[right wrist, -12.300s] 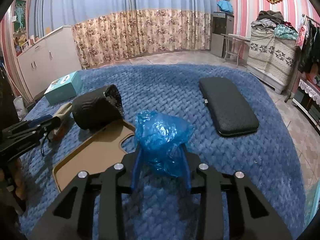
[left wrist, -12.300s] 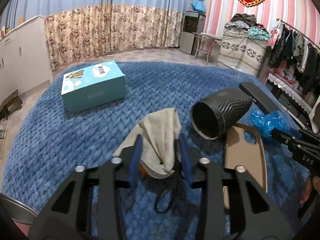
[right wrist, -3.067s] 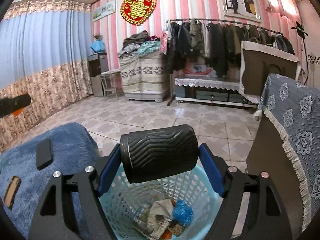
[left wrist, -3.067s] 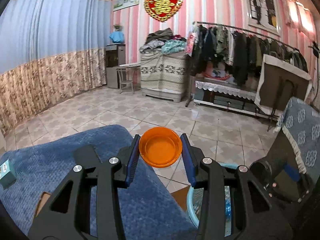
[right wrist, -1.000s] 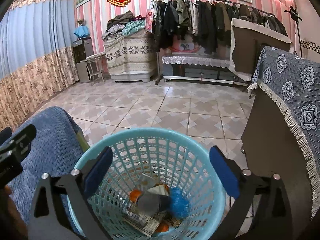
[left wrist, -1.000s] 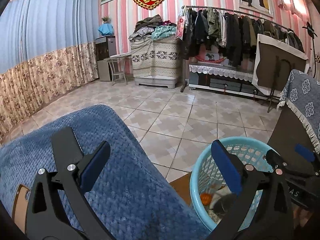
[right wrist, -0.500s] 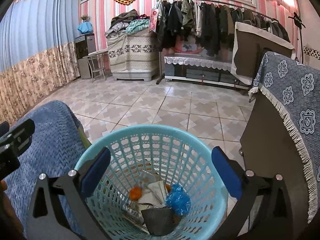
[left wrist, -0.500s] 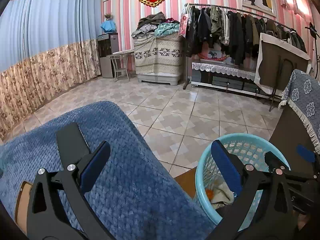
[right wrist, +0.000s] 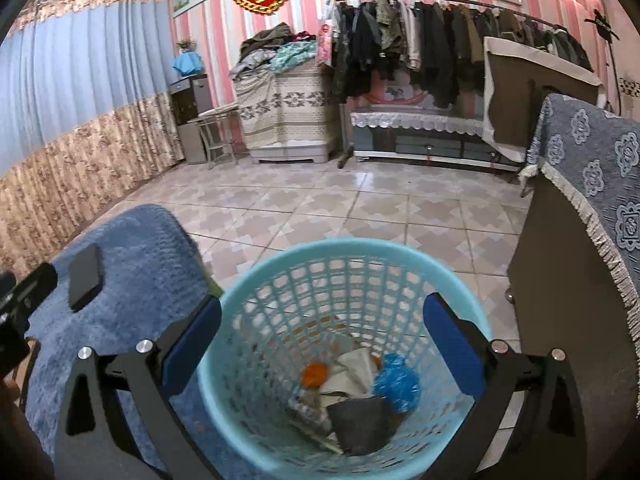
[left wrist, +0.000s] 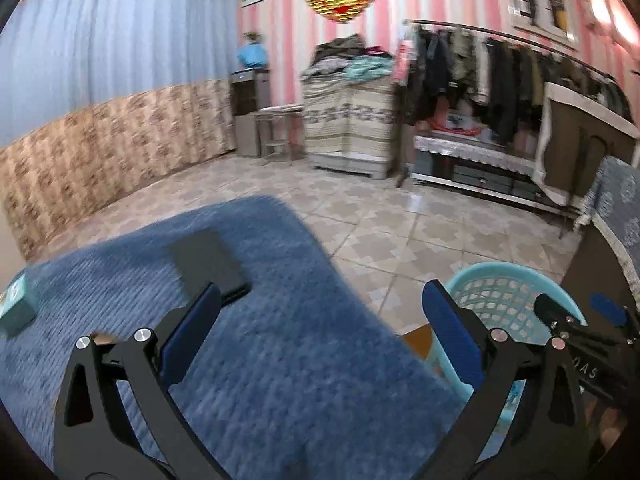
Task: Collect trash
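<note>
A light blue plastic trash basket [right wrist: 280,268] stands on the floor beside the blue-covered bed. Inside lie a dark ribbed cup [right wrist: 362,424], a blue plastic bag [right wrist: 396,386], a beige cloth [right wrist: 352,372] and an orange piece [right wrist: 314,374]. My right gripper [right wrist: 322,344] is wide open and empty above the basket. My left gripper [left wrist: 320,332] is wide open and empty over the blue blanket [left wrist: 280,360]; the basket [left wrist: 500,280] shows at its right, with the right gripper's tip [left wrist: 560,320] over it.
A black flat case [left wrist: 208,260] and a teal box [left wrist: 16,308] lie on the blanket. A brown cabinet with a blue cloth [right wrist: 580,240] stands right of the basket. A clothes rack [right wrist: 440,40] and tiled floor [right wrist: 360,200] lie beyond.
The left gripper has swung left, away from the basket, towards the bed. The right gripper stays open over the basket, where the ribbed cup now lies.
</note>
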The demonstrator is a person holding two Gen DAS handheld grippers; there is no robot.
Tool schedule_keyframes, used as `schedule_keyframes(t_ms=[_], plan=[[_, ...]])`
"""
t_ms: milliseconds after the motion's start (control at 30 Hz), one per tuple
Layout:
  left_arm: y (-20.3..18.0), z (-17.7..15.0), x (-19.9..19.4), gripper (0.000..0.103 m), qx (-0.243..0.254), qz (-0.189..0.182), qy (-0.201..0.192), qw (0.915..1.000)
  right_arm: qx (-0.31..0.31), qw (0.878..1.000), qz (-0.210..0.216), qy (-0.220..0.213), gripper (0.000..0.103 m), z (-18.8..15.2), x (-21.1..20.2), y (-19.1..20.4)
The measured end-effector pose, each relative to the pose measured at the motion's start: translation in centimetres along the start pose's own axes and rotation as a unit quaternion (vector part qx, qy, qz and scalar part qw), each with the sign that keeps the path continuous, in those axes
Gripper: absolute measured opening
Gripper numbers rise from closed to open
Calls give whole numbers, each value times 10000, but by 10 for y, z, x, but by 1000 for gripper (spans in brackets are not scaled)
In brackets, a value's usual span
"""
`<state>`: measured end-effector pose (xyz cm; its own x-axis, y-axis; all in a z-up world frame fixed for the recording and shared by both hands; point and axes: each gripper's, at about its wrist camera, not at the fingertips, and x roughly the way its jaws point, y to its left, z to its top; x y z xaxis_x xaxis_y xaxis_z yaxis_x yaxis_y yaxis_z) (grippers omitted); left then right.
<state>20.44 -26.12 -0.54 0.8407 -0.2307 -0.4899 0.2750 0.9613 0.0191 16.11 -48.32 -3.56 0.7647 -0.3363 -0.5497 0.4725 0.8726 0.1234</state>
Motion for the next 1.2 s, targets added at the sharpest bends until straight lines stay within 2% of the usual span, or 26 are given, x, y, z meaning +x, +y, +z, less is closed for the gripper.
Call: schedule_keyframes(t_ms=[267, 367, 533, 667, 1000, 1200], plan=[[37, -35, -44, 98, -305, 581, -57, 9978, -95, 9991, 414, -44, 99, -23, -31, 19], [49, -43, -62, 98, -468, 646, -105, 9968, -226, 9987, 435, -164, 98, -32, -47, 25], [61, -56, -101, 98, -475, 906, -411, 9939, -541, 9948, 743, -442, 99, -43, -80, 48], [69, -68, -126, 98, -268, 1028, -511, 9930, -721, 9906, 985, -614, 99, -47, -104, 58], [89, -76, -160, 98, -595, 1238, -866, 9867, -1034, 9834, 1376, -574, 99, -74, -146, 72], [90, -79, -167, 98, -624, 1228, -943, 9860, -1323, 9784, 1384, -776, 99, -81, -158, 79]])
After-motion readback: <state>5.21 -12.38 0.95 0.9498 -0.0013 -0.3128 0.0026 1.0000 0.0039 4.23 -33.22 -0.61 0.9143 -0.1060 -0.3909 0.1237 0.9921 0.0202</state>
